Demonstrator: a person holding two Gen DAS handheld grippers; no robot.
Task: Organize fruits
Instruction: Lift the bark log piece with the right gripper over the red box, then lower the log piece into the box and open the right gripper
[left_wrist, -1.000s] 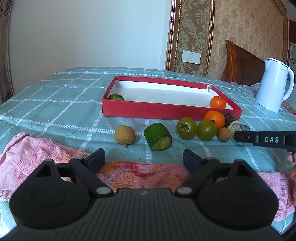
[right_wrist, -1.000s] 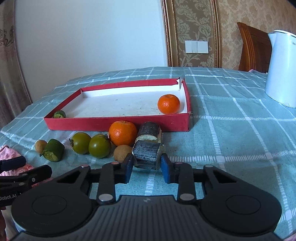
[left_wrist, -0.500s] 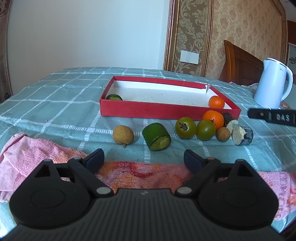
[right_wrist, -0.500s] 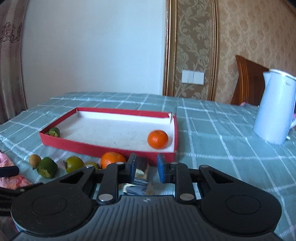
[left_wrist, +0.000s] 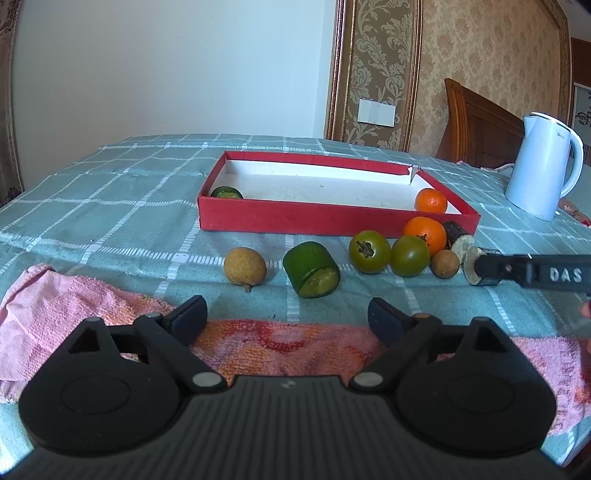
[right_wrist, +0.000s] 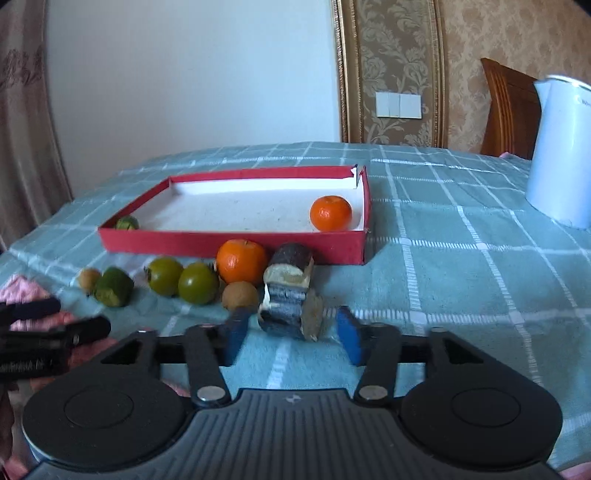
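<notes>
A red tray (left_wrist: 332, 218) (right_wrist: 236, 243) holds an orange mandarin (right_wrist: 330, 213) (left_wrist: 430, 200) and a green piece (left_wrist: 226, 192). In front lie a brown longan (left_wrist: 245, 266), a green cut cylinder (left_wrist: 312, 269), two green tomatoes (left_wrist: 369, 251) (left_wrist: 409, 255), an orange (right_wrist: 242, 260), a small brown fruit (right_wrist: 240, 295) and two dark sugarcane pieces (right_wrist: 291, 260) (right_wrist: 288, 314). My right gripper (right_wrist: 291, 338) is open around the nearer piece, which lies on the cloth. My left gripper (left_wrist: 287, 319) is open and empty over a pink towel (left_wrist: 280, 343).
A white kettle (left_wrist: 543, 166) (right_wrist: 561, 151) stands at the right on the teal checked tablecloth (right_wrist: 461, 258). A wooden chair back (left_wrist: 476, 122) is behind the table. The left gripper shows at the left of the right wrist view (right_wrist: 55, 332).
My right gripper dropped back to the table beside the fruit row and its jaws have opened wide; the dark sugarcane piece now lies between them. The left gripper has hardly moved.
</notes>
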